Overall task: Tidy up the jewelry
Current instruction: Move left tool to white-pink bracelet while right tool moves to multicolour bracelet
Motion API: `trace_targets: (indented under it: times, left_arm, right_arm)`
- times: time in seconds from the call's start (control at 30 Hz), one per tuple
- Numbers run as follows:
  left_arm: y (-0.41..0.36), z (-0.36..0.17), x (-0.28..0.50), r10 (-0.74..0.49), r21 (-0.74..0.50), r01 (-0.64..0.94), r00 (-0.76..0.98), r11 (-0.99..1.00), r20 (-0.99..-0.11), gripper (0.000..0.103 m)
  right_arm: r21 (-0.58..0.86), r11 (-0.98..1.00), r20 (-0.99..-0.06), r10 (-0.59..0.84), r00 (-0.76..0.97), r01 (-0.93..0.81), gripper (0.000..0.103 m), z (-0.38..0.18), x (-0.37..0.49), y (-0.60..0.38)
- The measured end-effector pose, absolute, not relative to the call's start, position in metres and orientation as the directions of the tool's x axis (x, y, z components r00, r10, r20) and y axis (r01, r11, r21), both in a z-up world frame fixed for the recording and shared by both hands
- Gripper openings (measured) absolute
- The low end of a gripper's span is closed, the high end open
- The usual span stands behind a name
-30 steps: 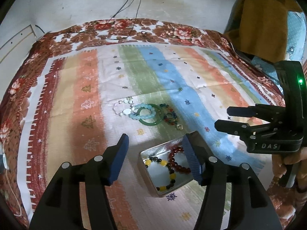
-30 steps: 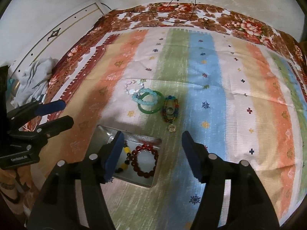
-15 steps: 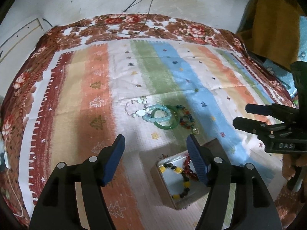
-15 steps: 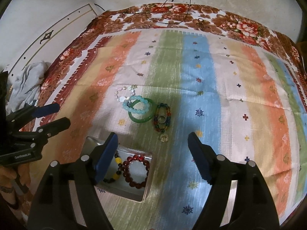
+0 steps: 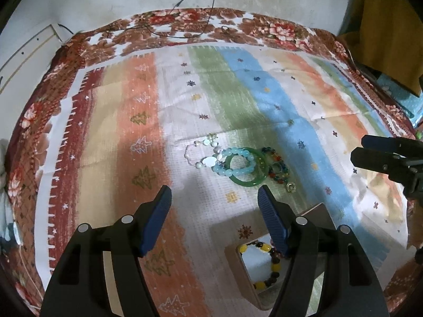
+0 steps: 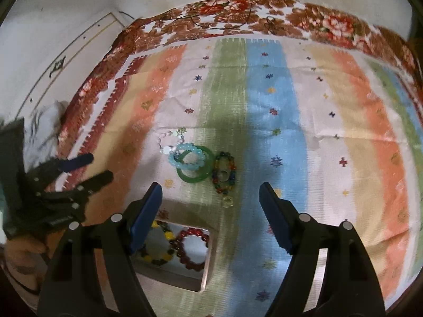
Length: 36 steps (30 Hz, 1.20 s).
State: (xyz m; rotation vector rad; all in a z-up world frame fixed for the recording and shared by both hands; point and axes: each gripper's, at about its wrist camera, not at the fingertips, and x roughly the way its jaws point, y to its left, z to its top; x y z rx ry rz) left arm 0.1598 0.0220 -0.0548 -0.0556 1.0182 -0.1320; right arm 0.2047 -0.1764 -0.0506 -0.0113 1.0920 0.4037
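Note:
A loose pile of jewelry lies on the striped cloth (image 5: 264, 105): a green bangle (image 5: 257, 178) (image 6: 194, 179), a pale blue bead bracelet (image 5: 220, 170) (image 6: 174, 161), a white bead string (image 5: 197, 149), a multicolour bead bracelet (image 5: 280, 163) (image 6: 224, 174) and a small ring (image 6: 227, 202). A metal tin (image 5: 238, 259) (image 6: 206, 264) holds a yellow-and-black bracelet (image 5: 264, 248) (image 6: 158, 259) and a red bead bracelet (image 6: 193, 248). My left gripper (image 5: 214, 216) is open and empty, above the cloth left of the tin. My right gripper (image 6: 210, 211) is open and empty, above the tin's far side.
A flowered border (image 6: 264, 18) rings the cloth. Black cables (image 5: 190, 29) lie at the far edge by the wall. A mustard cloth (image 5: 383, 26) hangs at the right. A grey rag (image 6: 45, 132) lies off the cloth's left side.
Both grippers have pulled back from the tin and risen; the tin now sits lower in both views. Both stay open and empty. The jewelry has not moved.

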Motion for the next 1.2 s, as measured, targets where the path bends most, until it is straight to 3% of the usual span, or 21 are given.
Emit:
trace_targets:
  times: [0.33, 0.5, 1.2]
  left_arm:
    - [0.029, -0.063, 0.199, -0.121, -0.112, 0.047, 0.494, 0.993, -0.861, 0.068]
    - [0.030, -0.075, 0.215, -0.177, -0.182, 0.034, 0.458, 0.983, -0.871, 0.068]
    - [0.032, -0.116, 0.252, -0.155, -0.168, 0.001, 0.400, 0.986, -0.903, 0.068]
  right_arm:
    - [0.142, 0.940, -0.887, 0.260, 0.383, -0.310, 0.075, -0.058, 0.232, -0.174]
    - [0.112, 0.944, -0.904, 0.226, 0.364, -0.309, 0.075, -0.073, 0.250, -0.170]
    - [0.065, 0.958, -0.941, 0.152, 0.303, -0.280, 0.075, -0.126, 0.289, -0.175]
